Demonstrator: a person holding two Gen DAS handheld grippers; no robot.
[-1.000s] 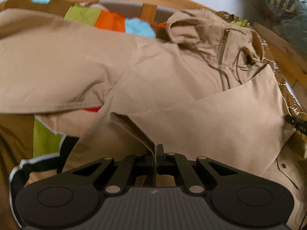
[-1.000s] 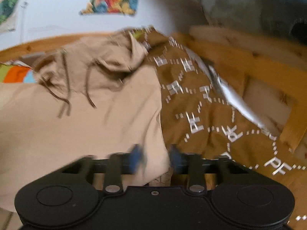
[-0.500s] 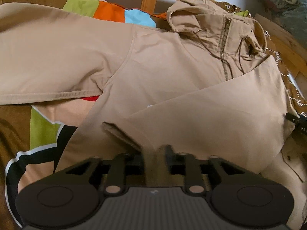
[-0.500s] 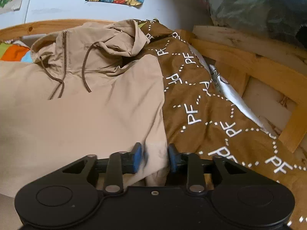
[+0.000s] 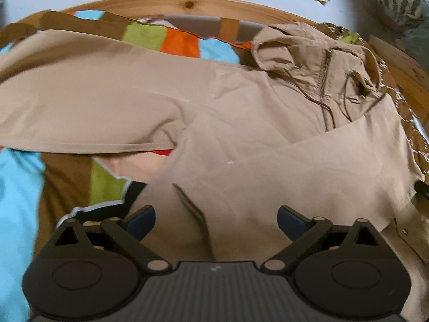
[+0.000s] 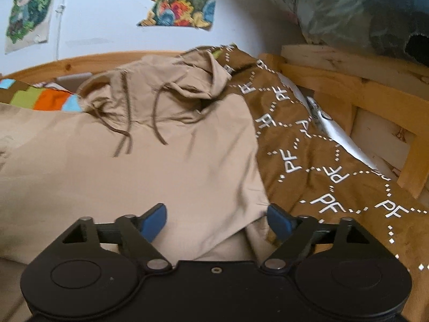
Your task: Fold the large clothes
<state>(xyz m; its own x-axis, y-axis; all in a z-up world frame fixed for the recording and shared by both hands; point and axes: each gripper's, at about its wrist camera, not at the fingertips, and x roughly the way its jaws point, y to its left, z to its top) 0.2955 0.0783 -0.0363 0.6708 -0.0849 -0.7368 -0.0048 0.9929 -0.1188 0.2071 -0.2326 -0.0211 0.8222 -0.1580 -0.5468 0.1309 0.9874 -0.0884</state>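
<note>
Tan hooded jacket (image 5: 241,139): matt woven cloth, smooth, lightly creased, with a metal-look zip (image 5: 325,80) ahead of the tongs. Brown bedcover (image 6: 321,161) right of the right tongs: matt printed cloth. Bed frame (image 6: 348,91) beyond: bare knotty wood, unpolished.

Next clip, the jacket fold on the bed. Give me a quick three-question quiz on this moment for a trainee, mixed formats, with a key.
1. True or false: the left gripper is clamped on the tan jacket.
2. Which sleeve is folded across the jacket's body? A: the one on the zipper side. B: the one stretched out over the colourful bedspread.
3. Fill in: the right gripper stands ____.

Key:
1. False: its jaws have just been opening and stand wide above the fabric.
2. A.
3. Open: its jaws have just been opening too.
</note>
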